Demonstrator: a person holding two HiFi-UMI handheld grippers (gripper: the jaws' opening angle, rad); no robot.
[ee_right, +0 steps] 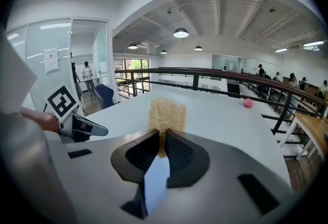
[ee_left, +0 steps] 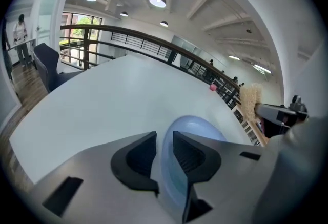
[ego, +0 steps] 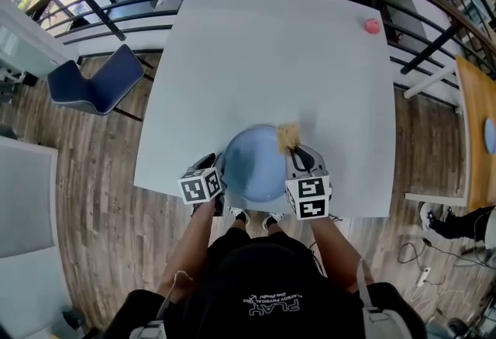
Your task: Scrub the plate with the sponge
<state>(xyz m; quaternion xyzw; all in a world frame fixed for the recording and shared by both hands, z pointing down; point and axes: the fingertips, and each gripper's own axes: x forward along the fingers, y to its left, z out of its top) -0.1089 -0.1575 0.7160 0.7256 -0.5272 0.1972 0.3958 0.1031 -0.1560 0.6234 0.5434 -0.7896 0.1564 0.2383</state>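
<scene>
Plate point(ego: 256, 163) lies at the table's point(ego: 271, 58) near edge between both hands. The left hand-held gripper point(ee_left: 165, 148) stands released astride its rim, and the right hand-held gripper point(ee_right: 161, 148) clenches the sponge point(ee_right: 166, 114) at its far-right rim.

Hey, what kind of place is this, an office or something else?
Probably an open-plan office mezzanine: a curved railing rims the floor behind the white table, pendant lights hang overhead, and people sit in the background.
</scene>
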